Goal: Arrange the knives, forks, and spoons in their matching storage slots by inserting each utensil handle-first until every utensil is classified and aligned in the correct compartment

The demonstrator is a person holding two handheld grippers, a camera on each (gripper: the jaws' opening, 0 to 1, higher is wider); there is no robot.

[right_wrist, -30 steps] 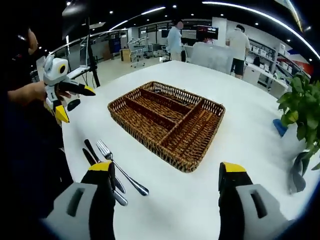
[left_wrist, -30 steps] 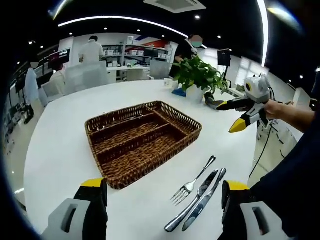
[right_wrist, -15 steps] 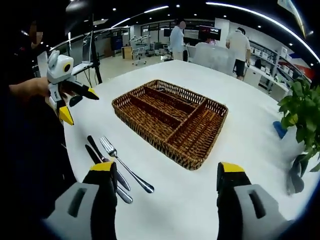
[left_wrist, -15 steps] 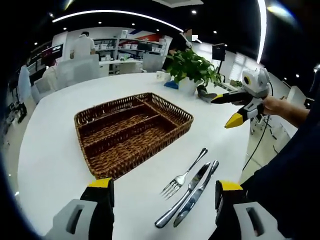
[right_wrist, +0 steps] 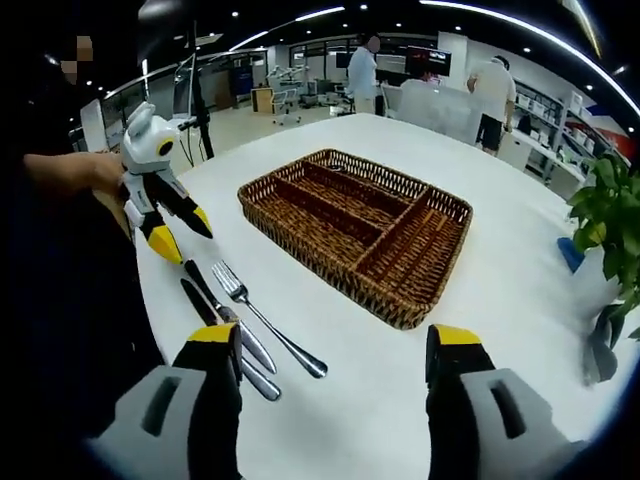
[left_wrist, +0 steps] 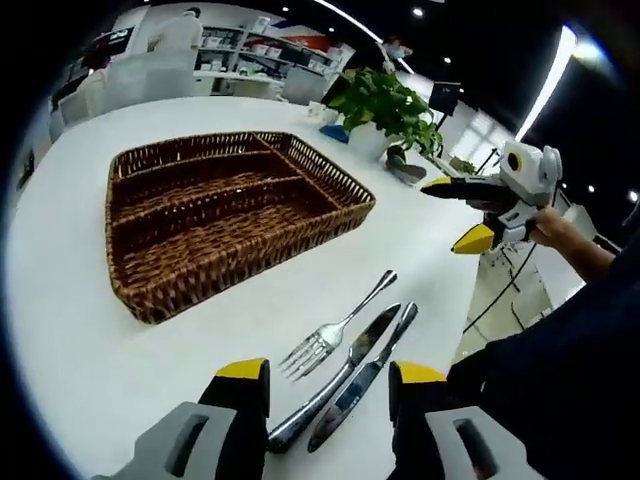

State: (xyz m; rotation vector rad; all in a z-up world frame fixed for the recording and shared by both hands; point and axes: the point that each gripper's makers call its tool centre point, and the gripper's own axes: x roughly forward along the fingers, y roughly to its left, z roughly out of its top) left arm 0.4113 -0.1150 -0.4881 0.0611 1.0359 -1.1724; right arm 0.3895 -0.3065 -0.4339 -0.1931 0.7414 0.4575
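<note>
An empty brown wicker tray [left_wrist: 230, 205] [right_wrist: 362, 228] with several slots sits mid-table. In front of it lie a fork [left_wrist: 335, 335] [right_wrist: 272, 322] and two longer steel pieces side by side, one a knife [left_wrist: 340, 372] [right_wrist: 222, 318]; the other I cannot tell apart. My left gripper [left_wrist: 331, 378] hangs low over them, jaws open and fairly close together, with their near ends between the tips. In the right gripper view the left gripper [right_wrist: 182, 232] points down at the utensils. My right gripper [right_wrist: 332, 345] is open and holds nothing; it hovers right of the table [left_wrist: 462, 212].
A potted plant [left_wrist: 385, 100] [right_wrist: 608, 215] stands at the white table's [left_wrist: 70, 330] far corner beside a blue object [right_wrist: 570, 252]. The table edge runs close behind the utensils. People, desks and shelves fill the room beyond.
The left gripper has dropped and tilted toward the utensils, and its jaws have drawn closer together. The right gripper has barely shifted. Nothing on the table has moved.
</note>
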